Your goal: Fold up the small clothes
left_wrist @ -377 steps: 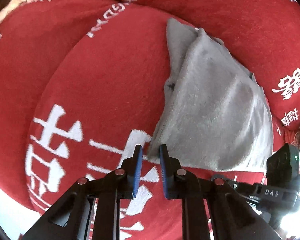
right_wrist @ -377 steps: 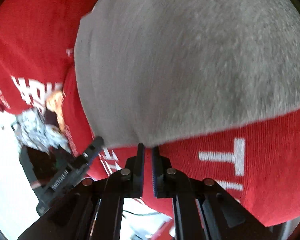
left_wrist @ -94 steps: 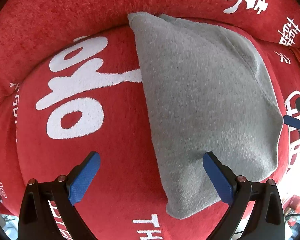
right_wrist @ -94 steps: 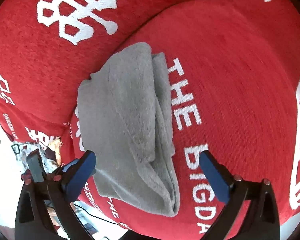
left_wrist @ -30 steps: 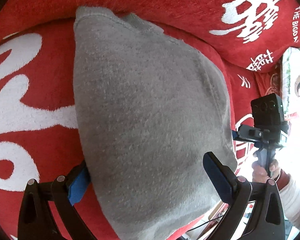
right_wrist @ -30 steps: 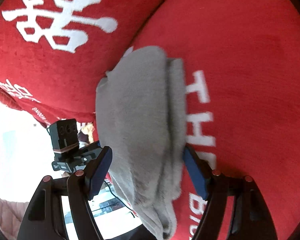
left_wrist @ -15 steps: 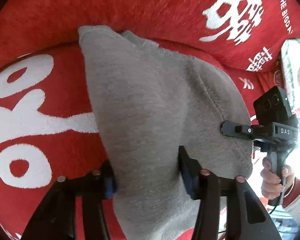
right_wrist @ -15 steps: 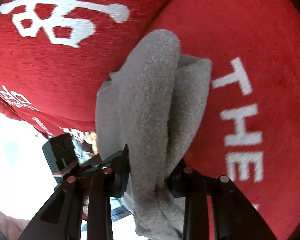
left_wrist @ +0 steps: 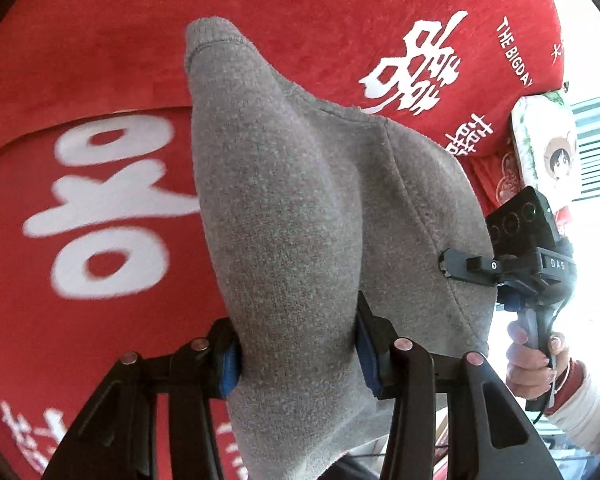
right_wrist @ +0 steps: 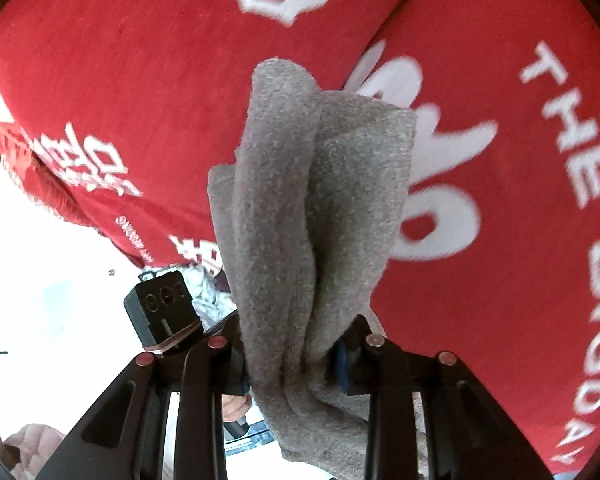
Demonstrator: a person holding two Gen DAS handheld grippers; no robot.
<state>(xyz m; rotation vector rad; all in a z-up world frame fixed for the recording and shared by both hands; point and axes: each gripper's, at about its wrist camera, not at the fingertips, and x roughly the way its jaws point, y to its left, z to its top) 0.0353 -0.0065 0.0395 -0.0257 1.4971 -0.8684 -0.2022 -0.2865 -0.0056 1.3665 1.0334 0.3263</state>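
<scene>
A folded grey fleece garment (left_wrist: 284, 208) hangs lifted above the red sofa. My left gripper (left_wrist: 298, 354) is shut on its near end, the blue pads squeezing the thick bundle. My right gripper (right_wrist: 292, 360) is shut on the other end of the same garment (right_wrist: 320, 200), whose folded layers stand up between the jaws. In the left wrist view the right gripper shows at the garment's right edge (left_wrist: 472, 268), held by a hand. In the right wrist view the left gripper's camera block (right_wrist: 160, 304) shows at lower left.
The red sofa seat (left_wrist: 80, 280) with white lettering lies under the garment, its back cushion (left_wrist: 380, 20) behind. A pillow with a cartoon face (left_wrist: 548, 148) stands at the far right. The seat also shows in the right wrist view (right_wrist: 520, 240).
Both grippers were open around the garment a second ago. They have closed on it and lifted it off the seat cushion.
</scene>
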